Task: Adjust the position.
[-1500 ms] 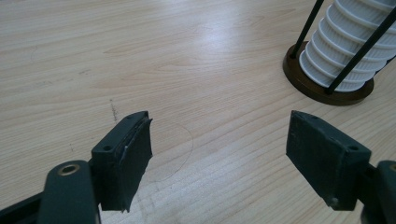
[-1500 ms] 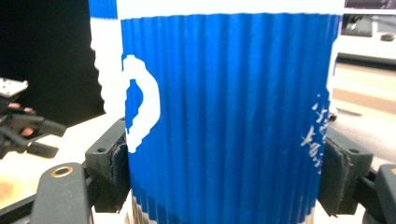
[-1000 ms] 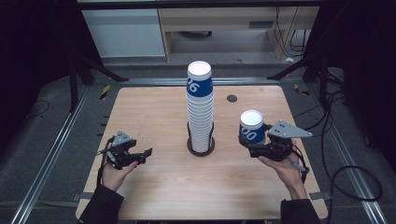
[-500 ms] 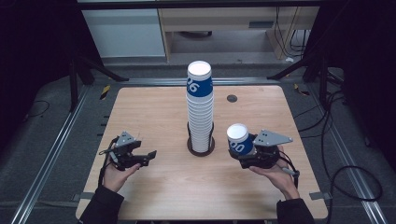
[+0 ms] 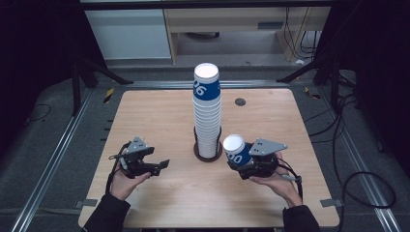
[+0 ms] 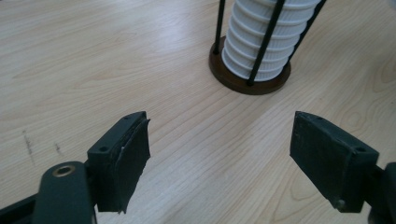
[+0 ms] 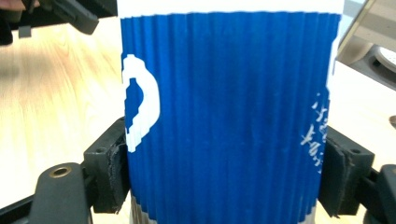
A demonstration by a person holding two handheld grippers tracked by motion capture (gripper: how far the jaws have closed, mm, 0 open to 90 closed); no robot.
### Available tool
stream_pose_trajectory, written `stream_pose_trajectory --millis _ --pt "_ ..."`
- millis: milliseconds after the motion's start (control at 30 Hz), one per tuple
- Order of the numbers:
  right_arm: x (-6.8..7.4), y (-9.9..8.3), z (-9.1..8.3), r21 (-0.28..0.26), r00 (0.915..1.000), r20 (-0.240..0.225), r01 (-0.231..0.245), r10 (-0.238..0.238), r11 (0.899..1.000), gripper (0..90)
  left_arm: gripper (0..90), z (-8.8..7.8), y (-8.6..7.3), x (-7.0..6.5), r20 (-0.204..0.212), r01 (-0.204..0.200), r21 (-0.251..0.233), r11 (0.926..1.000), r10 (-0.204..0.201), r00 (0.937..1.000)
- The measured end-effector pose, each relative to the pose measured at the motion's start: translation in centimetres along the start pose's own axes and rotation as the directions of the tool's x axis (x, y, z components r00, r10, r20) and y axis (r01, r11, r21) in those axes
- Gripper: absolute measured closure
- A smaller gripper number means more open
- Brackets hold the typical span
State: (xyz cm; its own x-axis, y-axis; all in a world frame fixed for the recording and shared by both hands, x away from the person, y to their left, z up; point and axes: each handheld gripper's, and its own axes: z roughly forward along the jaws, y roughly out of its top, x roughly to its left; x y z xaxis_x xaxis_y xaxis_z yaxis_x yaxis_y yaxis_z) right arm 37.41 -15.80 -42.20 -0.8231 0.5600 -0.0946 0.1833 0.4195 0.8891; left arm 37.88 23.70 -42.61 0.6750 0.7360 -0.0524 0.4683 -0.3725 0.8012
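A blue ribbed paper cup (image 5: pixel 235 150) with white print is held upside down in my right gripper (image 5: pixel 239 161), just right of the stack's base and low over the table. In the right gripper view both pads press on the cup's (image 7: pixel 229 116) sides, so that gripper (image 7: pixel 224 179) is shut on it. A tall stack of the same cups (image 5: pixel 207 113) stands in a wire holder on a round brown base (image 5: pixel 208 154) at the table's middle. My left gripper (image 5: pixel 162 165) hovers left of the base. Its jaws have just been opening, and nothing lies between them (image 6: pixel 219 154).
The wooden table (image 5: pixel 159 121) has a small round dark grommet (image 5: pixel 240 102) at the back right. The holder's thin black rods (image 6: pixel 268 37) rise around the white cup rims. Metal rails and cables run along both sides of the table.
My right gripper has carried the cup leftward and down, close to the stack's base. The left gripper has shifted slightly right.
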Motion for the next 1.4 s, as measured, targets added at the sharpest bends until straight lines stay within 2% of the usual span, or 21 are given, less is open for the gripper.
stream_pose_trajectory --millis 267,400,600,867,1000,1400 --pt "0.6 0.1 1.1 0.02 0.9993 -0.024 0.028 -0.027 0.999 20.4 18.6 -0.2 1.1 -1.7 0.048 -0.048 -0.013 0.9988 0.049 0.9977" --pt "0.9 0.2 1.5 0.024 0.9986 -0.035 0.04 -0.039 0.999 20.4 18.5 -0.2 1.4 -2.6 0.09 -0.062 -0.023 0.9978 0.064 0.9939" --pt "1.6 0.4 2.1 0.029 0.996 -0.067 0.061 -0.059 0.998 20.4 18.5 0.1 1.8 -3.5 0.131 -0.08 -0.026 0.9965 0.082 0.988" --pt "2.7 0.8 3.3 0.047 0.9896 -0.112 0.096 -0.09 0.994 20.4 17.8 0.2 2.4 -3.9 0.18 -0.109 -0.036 0.9934 0.114 0.977" --pt "3.1 0.9 3.8 0.054 0.9864 -0.132 0.106 -0.098 0.993 20.4 17.4 0.3 2.9 -4.3 0.203 -0.131 -0.041 0.9905 0.137 0.9695" --pt "3.5 1.1 4.7 0.075 0.9795 -0.157 0.139 -0.126 0.987 20.4 17.2 1.2 4.2 -5.9 0.269 -0.167 -0.045 0.9848 0.173 0.9474"
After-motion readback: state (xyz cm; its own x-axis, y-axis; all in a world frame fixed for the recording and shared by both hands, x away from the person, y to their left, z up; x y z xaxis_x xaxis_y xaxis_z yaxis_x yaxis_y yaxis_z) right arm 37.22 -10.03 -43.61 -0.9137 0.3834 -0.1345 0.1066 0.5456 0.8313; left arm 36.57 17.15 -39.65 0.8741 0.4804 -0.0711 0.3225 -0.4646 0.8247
